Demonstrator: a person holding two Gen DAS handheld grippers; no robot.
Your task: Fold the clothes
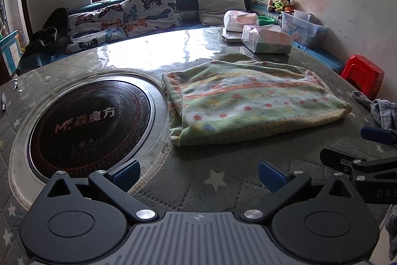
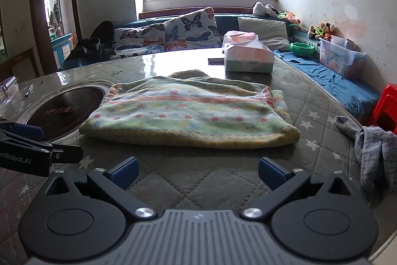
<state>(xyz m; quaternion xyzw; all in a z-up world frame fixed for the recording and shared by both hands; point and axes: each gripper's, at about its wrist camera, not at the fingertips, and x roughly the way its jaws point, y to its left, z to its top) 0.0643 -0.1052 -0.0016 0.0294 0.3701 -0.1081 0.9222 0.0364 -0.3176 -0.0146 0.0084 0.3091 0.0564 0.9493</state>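
Your left gripper [image 1: 198,174] and right gripper [image 2: 198,171] both stand wide, holding nothing, near the table edge. The folded patterned garment [image 2: 191,113] lies flat beyond them, untouched. The hotplate [image 1: 89,124] at left reads "MF", then Chinese characters.

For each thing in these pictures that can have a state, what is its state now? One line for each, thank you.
Green patterned fleece garment: folded, lying flat on the table.
Grey knitted cloth: crumpled, unfolded, at the table's right edge.
Left gripper: open, empty.
Right gripper: open, empty.
White tissue box: opened on top.
Round black built-in cooktop: bare, nothing on it.
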